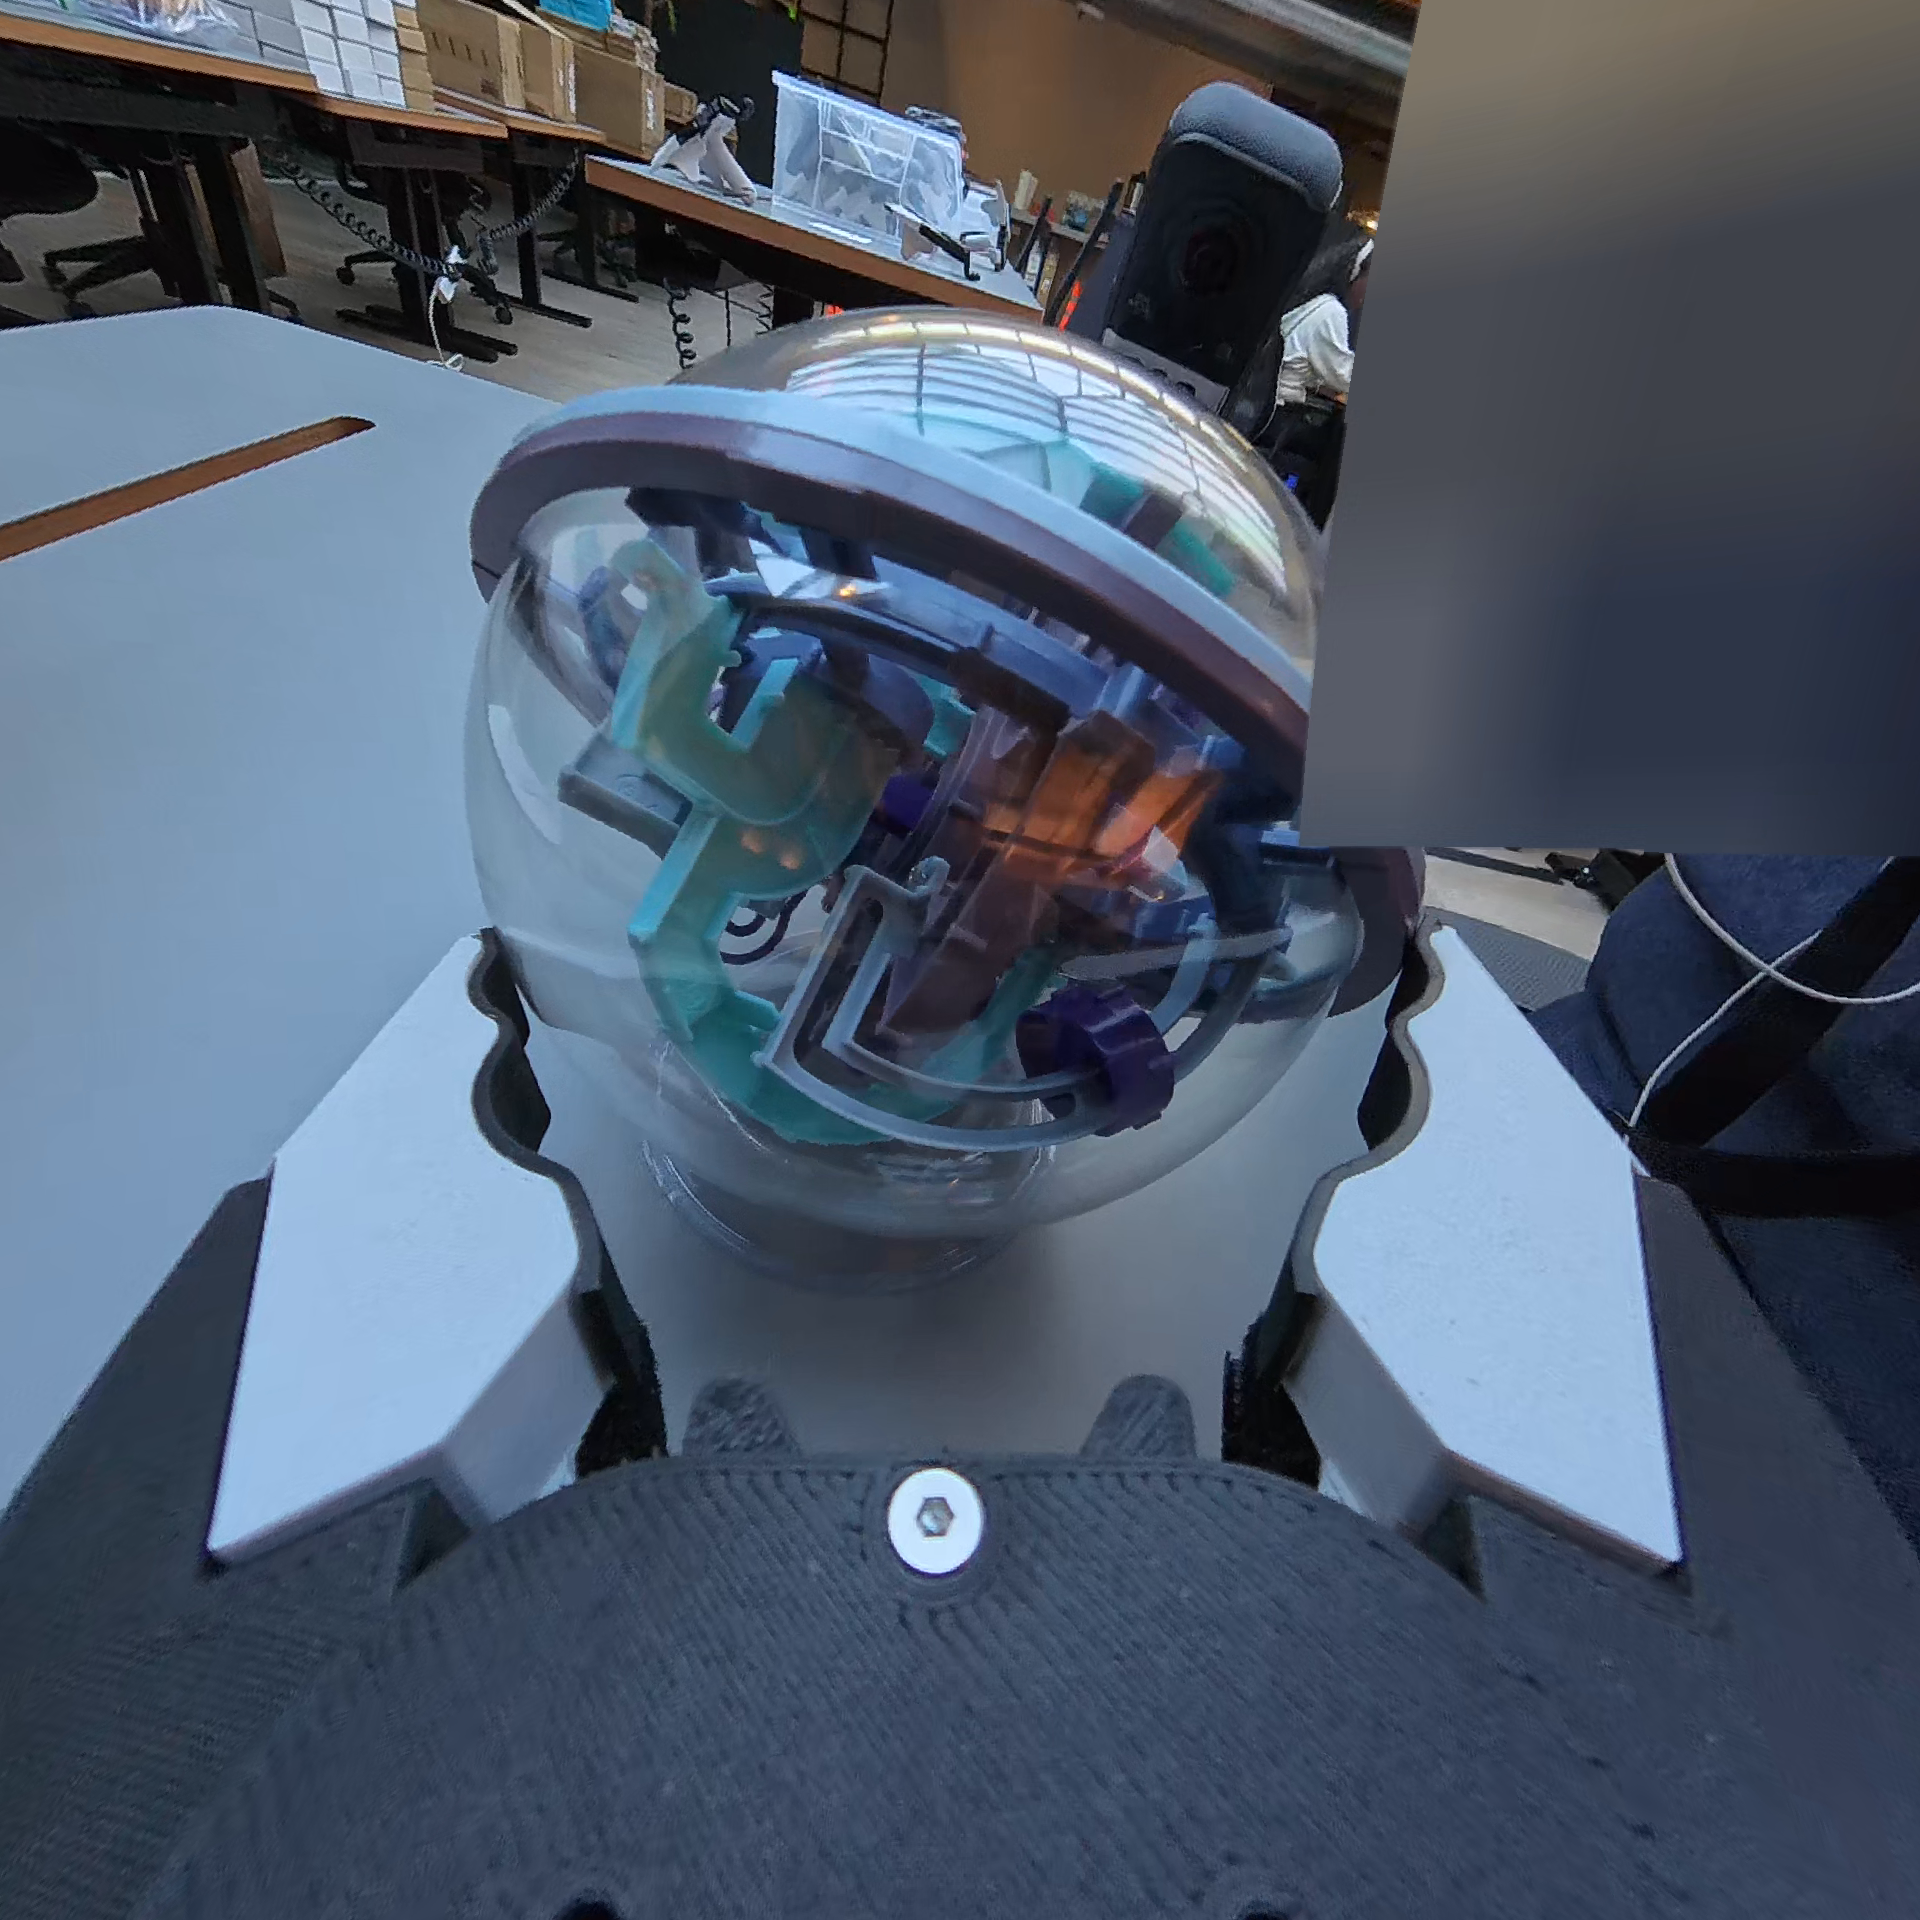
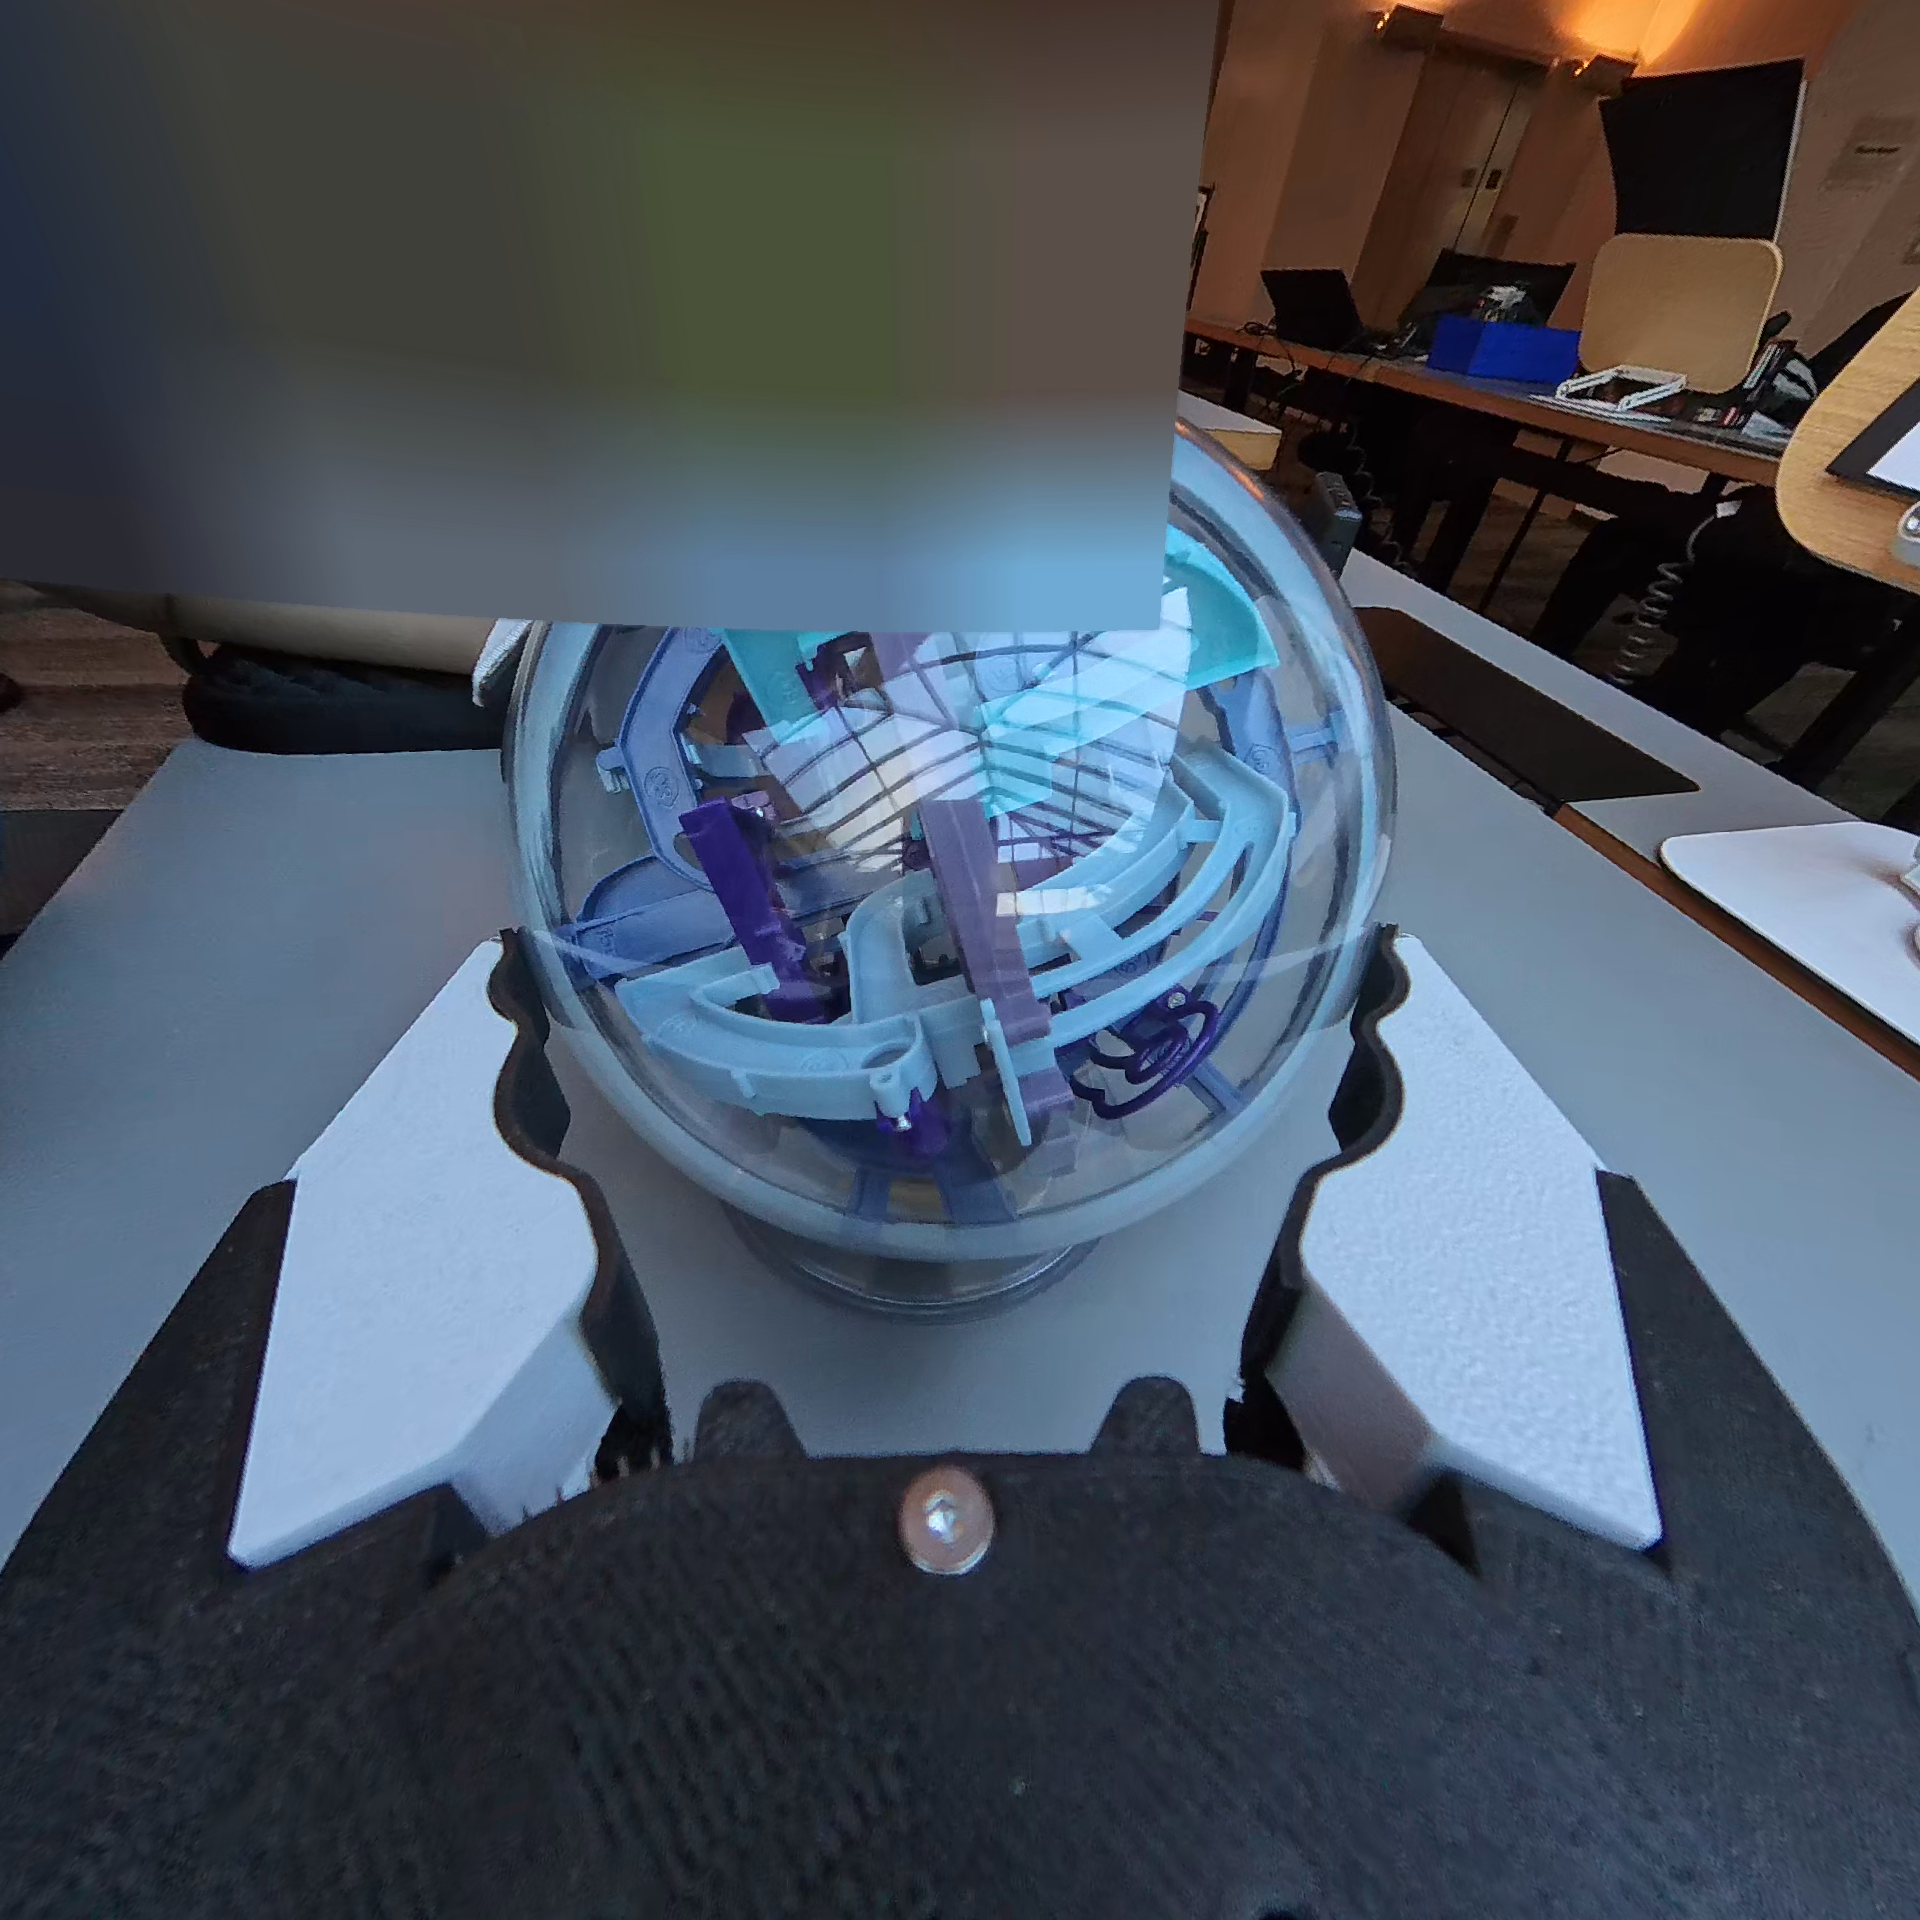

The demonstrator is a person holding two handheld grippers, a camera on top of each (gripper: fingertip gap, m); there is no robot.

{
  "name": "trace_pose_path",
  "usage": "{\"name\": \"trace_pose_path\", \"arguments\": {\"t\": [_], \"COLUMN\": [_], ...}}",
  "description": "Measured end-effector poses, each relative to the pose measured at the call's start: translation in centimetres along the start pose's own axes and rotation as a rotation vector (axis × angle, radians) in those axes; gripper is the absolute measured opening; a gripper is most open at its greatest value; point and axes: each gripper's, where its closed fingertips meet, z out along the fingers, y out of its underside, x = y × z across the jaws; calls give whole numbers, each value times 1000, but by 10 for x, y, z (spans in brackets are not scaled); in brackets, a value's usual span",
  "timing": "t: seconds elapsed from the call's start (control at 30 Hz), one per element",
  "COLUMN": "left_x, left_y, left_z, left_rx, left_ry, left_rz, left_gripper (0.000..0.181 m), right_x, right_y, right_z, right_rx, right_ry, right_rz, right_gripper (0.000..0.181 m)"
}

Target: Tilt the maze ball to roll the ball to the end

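The clear maze ball sits on its small clear base on the grey worktop. The left hand-held gripper and right hand-held gripper each spread wide around its sides, fingertips at the shell; contact unclear

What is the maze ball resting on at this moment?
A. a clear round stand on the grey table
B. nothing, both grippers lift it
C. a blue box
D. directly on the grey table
A: the maze ball sits on a clear round stand on the grey table.
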Motion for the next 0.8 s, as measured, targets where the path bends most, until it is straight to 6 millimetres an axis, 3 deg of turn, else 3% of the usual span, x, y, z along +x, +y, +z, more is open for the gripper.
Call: {"name": "trace_pose_path", "arguments": {"t": [0.8], "left_x": [3], "left_y": [9], "left_z": [-2], "left_rx": [-43], "left_ry": [41], "left_rz": [-27], "left_gripper": [158], "right_x": [-4], "right_y": [-7], "right_z": [0], "right_rx": [0], "right_ry": [0], "right_rz": [9], "right_gripper": [150]}}
